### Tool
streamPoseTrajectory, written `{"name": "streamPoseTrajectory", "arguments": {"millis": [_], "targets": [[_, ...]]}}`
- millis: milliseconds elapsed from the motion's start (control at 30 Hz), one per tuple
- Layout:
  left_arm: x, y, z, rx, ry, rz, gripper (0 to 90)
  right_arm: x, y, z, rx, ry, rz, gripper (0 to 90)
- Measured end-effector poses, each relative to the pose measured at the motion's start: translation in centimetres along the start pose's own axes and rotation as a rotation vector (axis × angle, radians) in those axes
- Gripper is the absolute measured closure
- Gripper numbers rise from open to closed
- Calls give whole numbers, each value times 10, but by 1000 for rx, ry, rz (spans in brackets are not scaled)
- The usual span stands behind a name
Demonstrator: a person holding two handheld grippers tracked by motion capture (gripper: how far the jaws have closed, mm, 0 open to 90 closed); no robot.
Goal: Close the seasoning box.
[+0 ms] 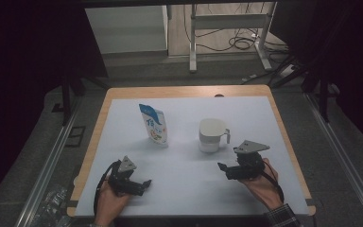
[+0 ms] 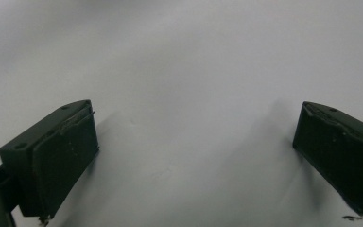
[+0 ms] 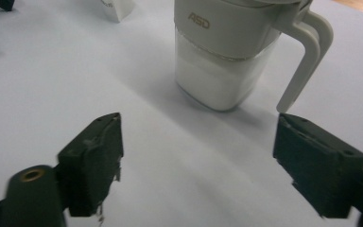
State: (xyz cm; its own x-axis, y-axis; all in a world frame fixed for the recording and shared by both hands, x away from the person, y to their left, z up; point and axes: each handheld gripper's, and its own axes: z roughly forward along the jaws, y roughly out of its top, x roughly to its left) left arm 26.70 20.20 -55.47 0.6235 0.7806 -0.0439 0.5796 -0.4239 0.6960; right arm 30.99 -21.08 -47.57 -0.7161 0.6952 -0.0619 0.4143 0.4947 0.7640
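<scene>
White lidded jug (image 1: 212, 135), marked "ASD" on its upper body and with its handle (image 3: 306, 56) turned to the table's right, stands upright on the white table sheet (image 1: 184, 189), right of centre. Just in front of it and slightly to its right, the right gripper (image 1: 223, 169) is held low over the sheet with its jaws spread wide and nothing between them; in the right gripper view the jug stands clear beyond the tips. A blue and white pouch (image 1: 153, 124) stands upright left of the jug, well apart from it. The left gripper (image 1: 146, 184) rests near the table's front left, jaws wide over bare sheet.
</scene>
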Motion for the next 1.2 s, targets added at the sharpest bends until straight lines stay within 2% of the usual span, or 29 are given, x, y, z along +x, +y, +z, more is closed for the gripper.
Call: {"name": "streamPoseTrajectory", "arguments": {"millis": [167, 400, 667, 1000, 1200], "targets": [[0, 0, 0, 0, 0, 0, 8, -5, -2, -6, -4, 1, 5, 99], [0, 0, 0, 2, 0, 0, 9, -12, -6, -14, 4, -6, 1, 70], [0, 0, 0, 1, 0, 0, 9, -19, -12, -24, 13, -48, -2, 59], [0, 0, 0, -1, 1, -1, 9, -27, -22, -37, 37, -77, -15, 58], [0, 0, 0, 0, 0, 0, 9, -34, -31, -43, 37, -86, 3, 51]]}}
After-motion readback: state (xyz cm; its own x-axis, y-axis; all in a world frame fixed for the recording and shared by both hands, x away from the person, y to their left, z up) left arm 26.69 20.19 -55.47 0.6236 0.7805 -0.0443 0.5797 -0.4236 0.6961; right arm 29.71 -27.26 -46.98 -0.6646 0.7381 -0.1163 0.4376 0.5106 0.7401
